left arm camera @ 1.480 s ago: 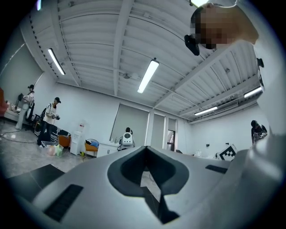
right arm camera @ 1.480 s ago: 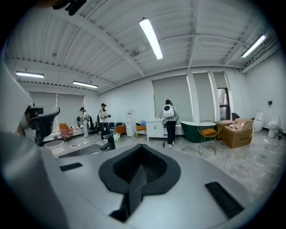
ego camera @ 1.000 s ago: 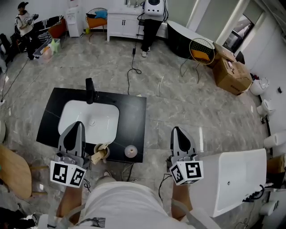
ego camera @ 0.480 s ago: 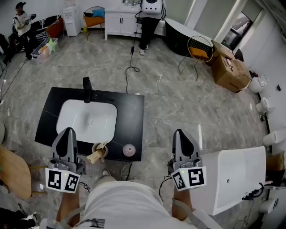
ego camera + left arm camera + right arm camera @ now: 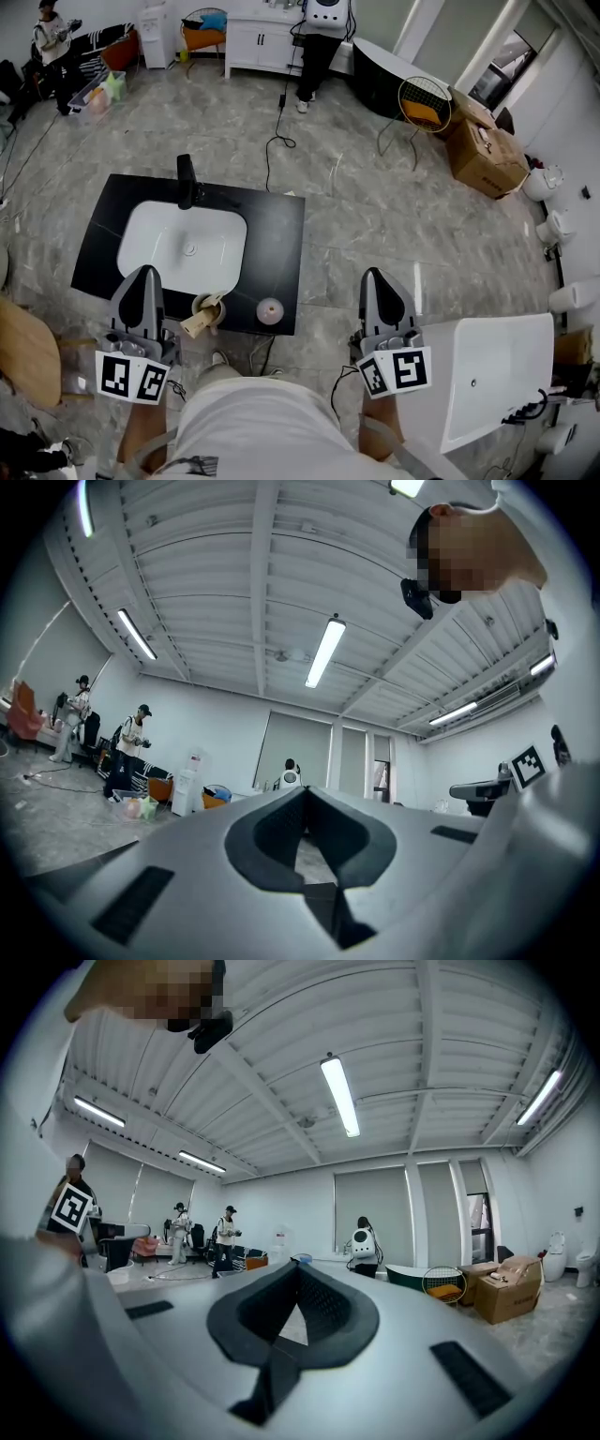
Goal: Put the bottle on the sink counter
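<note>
In the head view a black sink counter with a white basin and a dark faucet stands ahead on the left. A tan bottle rests tilted at the counter's front edge. A small round pale object sits just right of it. My left gripper is shut and empty, a little left of the bottle and apart from it. My right gripper is shut and empty, over the floor right of the counter. Both gripper views look up at the ceiling past closed jaws: left gripper, right gripper.
A white fixture stands close on the right, and a wooden surface at the lower left. Further off are cardboard boxes, a wire chair, a floor cable, and people at the back.
The left gripper has drawn back from beside the bottle towards my body. The bottle stays at the counter's front edge. The right gripper has hardly moved.
</note>
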The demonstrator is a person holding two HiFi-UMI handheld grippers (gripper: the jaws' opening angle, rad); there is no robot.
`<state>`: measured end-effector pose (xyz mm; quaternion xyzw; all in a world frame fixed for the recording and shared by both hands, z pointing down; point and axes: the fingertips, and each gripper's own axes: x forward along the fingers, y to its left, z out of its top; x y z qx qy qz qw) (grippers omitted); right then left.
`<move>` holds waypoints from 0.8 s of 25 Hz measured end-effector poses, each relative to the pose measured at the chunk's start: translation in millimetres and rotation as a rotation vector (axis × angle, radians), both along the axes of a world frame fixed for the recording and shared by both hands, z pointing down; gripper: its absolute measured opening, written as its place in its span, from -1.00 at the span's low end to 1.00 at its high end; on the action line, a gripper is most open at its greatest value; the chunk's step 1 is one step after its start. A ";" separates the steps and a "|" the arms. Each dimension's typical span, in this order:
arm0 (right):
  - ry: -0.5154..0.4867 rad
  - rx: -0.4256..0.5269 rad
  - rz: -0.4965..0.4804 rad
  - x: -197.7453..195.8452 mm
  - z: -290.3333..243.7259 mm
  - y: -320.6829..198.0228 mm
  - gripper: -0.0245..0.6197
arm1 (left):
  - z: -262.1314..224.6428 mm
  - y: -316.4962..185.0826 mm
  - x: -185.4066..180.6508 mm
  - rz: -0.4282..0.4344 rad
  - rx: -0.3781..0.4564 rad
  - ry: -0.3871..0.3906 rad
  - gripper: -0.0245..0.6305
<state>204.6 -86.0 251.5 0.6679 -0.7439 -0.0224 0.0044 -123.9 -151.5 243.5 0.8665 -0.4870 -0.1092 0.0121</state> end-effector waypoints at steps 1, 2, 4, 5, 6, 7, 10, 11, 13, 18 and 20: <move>-0.001 -0.001 -0.002 -0.3 -0.2 -0.1 -0.90 | -0.1 0.6 0.5 0.000 -0.001 0.001 -0.88; -0.003 -0.001 -0.003 -0.3 -0.4 0.0 -0.89 | -0.4 1.3 0.9 -0.002 -0.001 0.003 -0.88; -0.004 -0.001 -0.003 -0.6 -0.2 -0.2 -0.90 | -0.9 2.0 0.8 -0.004 0.001 0.009 -0.88; -0.001 0.000 -0.002 -1.3 0.5 -0.6 -0.89 | -0.6 1.9 0.8 -0.004 0.003 0.013 -0.88; 0.004 -0.001 -0.002 -2.5 1.6 -1.1 -0.90 | 0.0 1.9 0.9 -0.003 0.005 0.016 -0.88; 0.007 -0.002 -0.004 -4.1 2.6 -1.6 -0.90 | 0.5 2.1 1.1 -0.001 0.006 0.017 -0.88; 0.005 -0.001 -0.013 -8.8 2.6 -2.7 -0.90 | -0.3 3.4 0.9 0.001 0.006 0.015 -0.88; 0.005 0.001 -0.015 -9.9 2.1 -3.1 -0.90 | -0.8 3.5 0.7 0.000 0.007 0.015 -0.88; 0.008 0.005 -0.019 -11.4 2.5 -4.2 -0.90 | -0.2 3.1 0.9 0.000 0.006 0.015 -0.88; 0.009 0.000 -0.018 -11.8 6.3 -7.1 -0.90 | 3.4 1.3 3.5 0.007 0.001 0.009 -0.88; 0.006 -0.002 -0.016 -12.4 7.8 -6.8 -0.90 | 4.4 1.0 3.6 0.008 -0.002 0.008 -0.88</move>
